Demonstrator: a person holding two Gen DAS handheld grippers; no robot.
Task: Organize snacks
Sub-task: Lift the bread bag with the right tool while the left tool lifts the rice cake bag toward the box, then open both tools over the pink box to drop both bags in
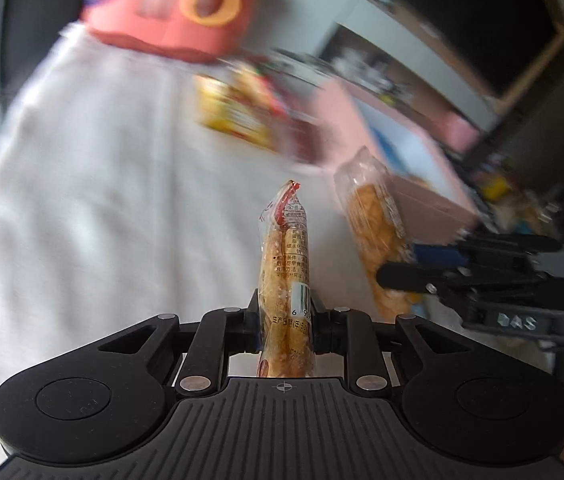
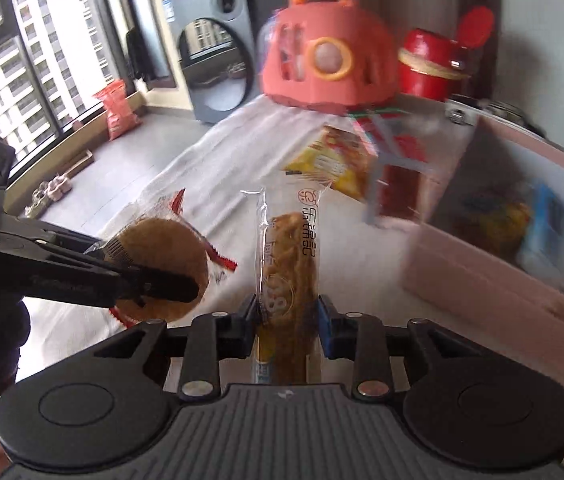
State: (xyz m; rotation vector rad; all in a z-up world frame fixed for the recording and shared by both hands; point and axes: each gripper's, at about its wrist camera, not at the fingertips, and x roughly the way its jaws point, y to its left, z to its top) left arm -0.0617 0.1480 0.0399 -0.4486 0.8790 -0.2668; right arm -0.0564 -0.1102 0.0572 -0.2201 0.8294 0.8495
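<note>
Left claw (image 1: 285, 320) and right claw (image 2: 287, 320) each pinch a clear-wrapped brown pastry (image 1: 287, 256) (image 2: 290, 248); slick film could slip before reaching the pink storage box (image 2: 482, 280).

Black hand-held gripper (image 1: 285, 312), ribbed housing, silver screws; blue pads (image 2: 327, 320).

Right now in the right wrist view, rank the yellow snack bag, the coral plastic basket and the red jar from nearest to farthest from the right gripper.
1. Yellow snack bag, on the white cloth just ahead of the right gripper.
2. Coral plastic basket with an orange handle, farther back, centre.
3. Red jar, behind the basket's right side.
</note>
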